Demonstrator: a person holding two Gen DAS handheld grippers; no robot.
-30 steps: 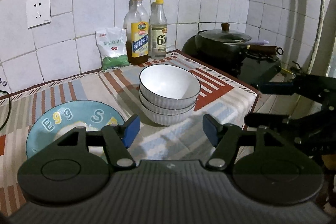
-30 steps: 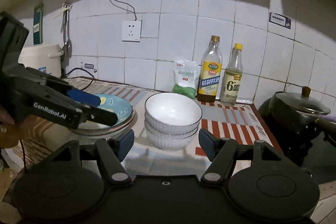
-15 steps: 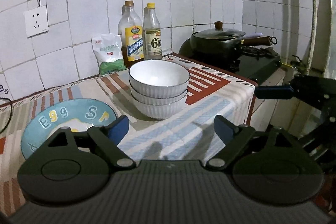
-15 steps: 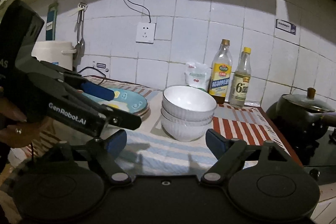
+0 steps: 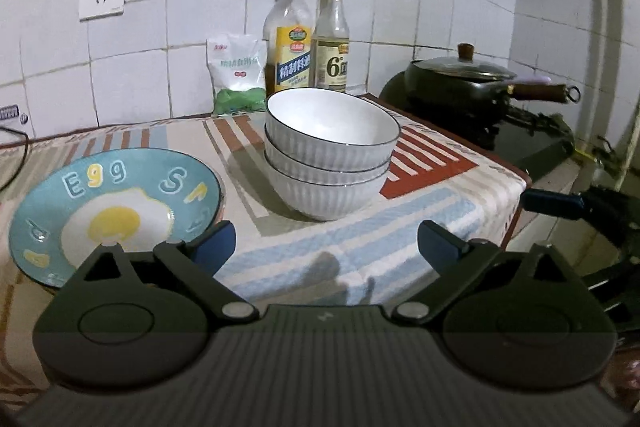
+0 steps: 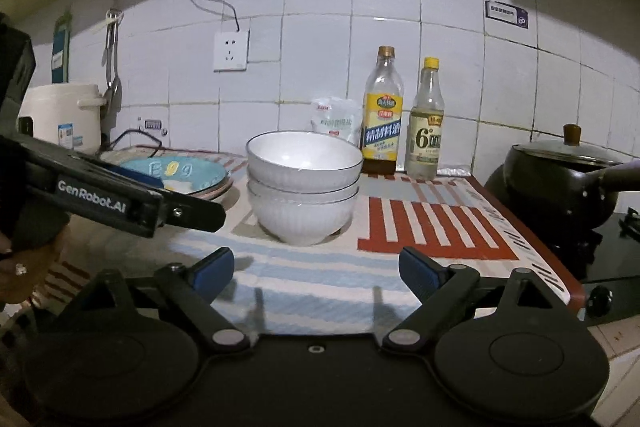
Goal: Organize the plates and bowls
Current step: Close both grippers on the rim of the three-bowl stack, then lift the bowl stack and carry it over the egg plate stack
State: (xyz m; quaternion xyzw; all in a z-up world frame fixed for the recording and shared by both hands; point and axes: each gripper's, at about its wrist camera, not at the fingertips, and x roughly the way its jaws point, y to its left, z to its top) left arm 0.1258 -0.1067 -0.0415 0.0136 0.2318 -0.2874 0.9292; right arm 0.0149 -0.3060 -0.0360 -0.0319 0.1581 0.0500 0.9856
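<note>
a dim kitchen counter under a striped cloth. in the foreground the right gripper has just been opening; its blue-padded jaws stand wide with nothing between them. beyond it sits a stack of white bowls. to the left, the left gripper reaches in, held by a hand, in front of a blue egg plate. two bottles stand by the tiled wall; a lidded black pot sits at right.
</note>
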